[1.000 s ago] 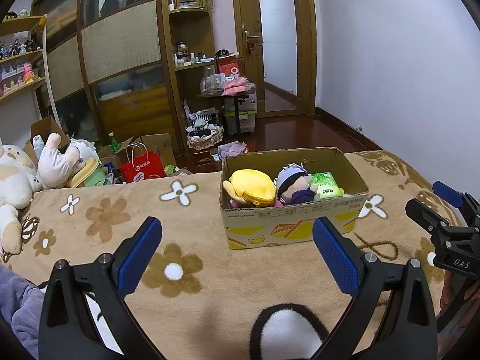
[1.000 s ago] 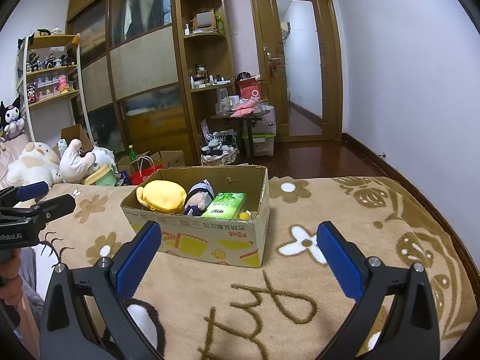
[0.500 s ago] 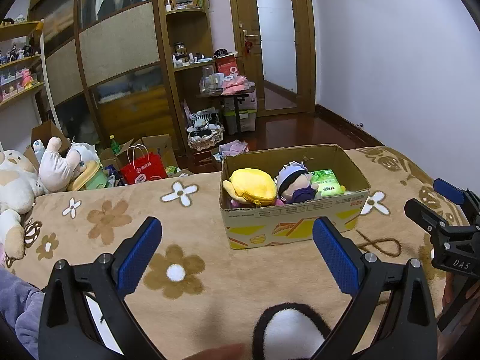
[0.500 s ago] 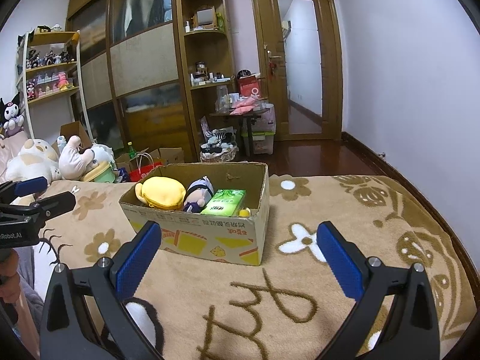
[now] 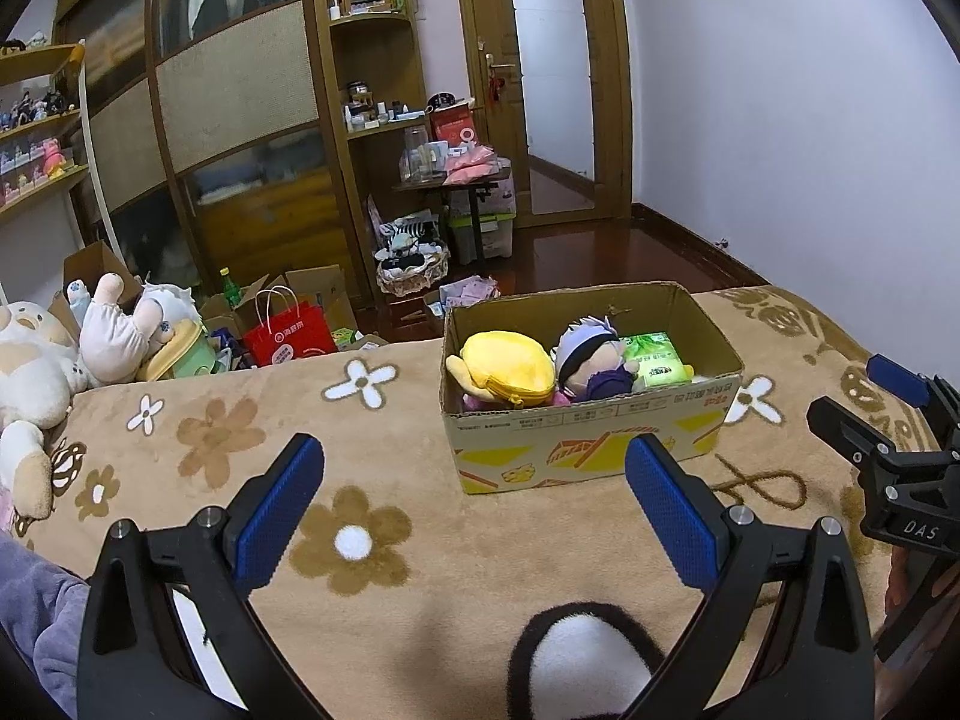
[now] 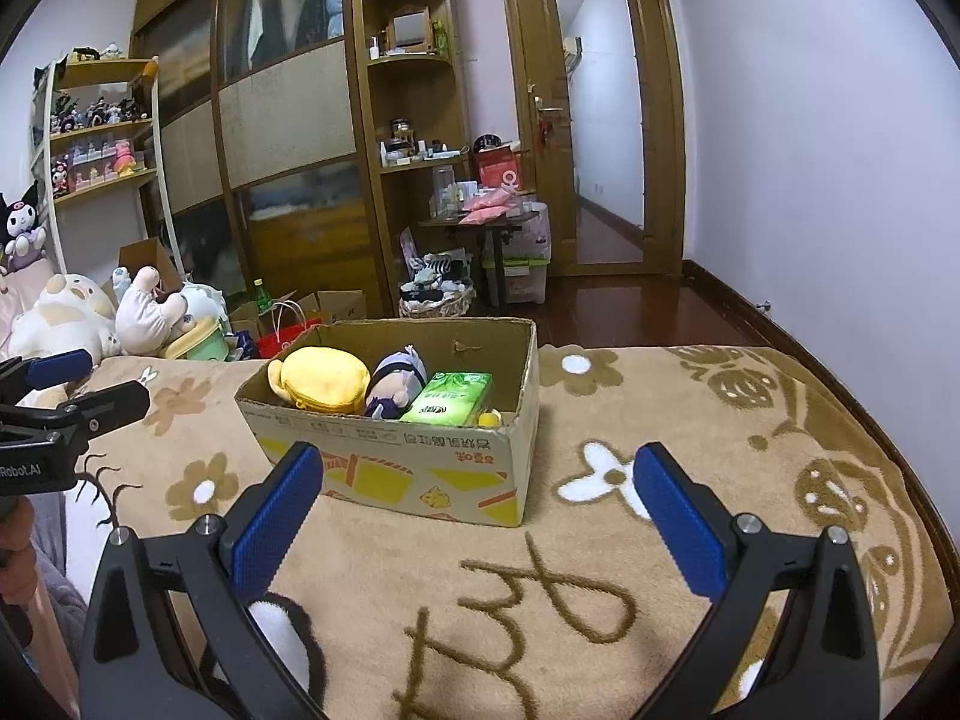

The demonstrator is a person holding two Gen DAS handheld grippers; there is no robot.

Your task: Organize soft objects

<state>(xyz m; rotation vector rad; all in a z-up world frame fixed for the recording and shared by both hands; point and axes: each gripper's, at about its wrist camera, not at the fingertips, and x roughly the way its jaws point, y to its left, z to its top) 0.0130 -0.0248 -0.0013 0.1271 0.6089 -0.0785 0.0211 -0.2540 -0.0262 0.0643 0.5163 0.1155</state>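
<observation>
views: right wrist alone shows a small yellow piece [image 6: 489,418] by the pack | count: one box [image 5: 591,441] ahead of both jaws, holding one yellow plush [image 5: 507,367], one doll [image 5: 591,357], one green pack [image 5: 657,358] | left gripper [image 5: 474,504] jaws spread wide, empty | right gripper [image 6: 480,510] jaws spread wide, empty, over the blanket [image 6: 690,420]

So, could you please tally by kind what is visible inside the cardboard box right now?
Plush toys: 2, the yellow plush and the purple-clothed doll.
Green tissue packs: 1.
Small yellow items: 1, too small to identify.
Total: 4 in the cardboard box.
</observation>
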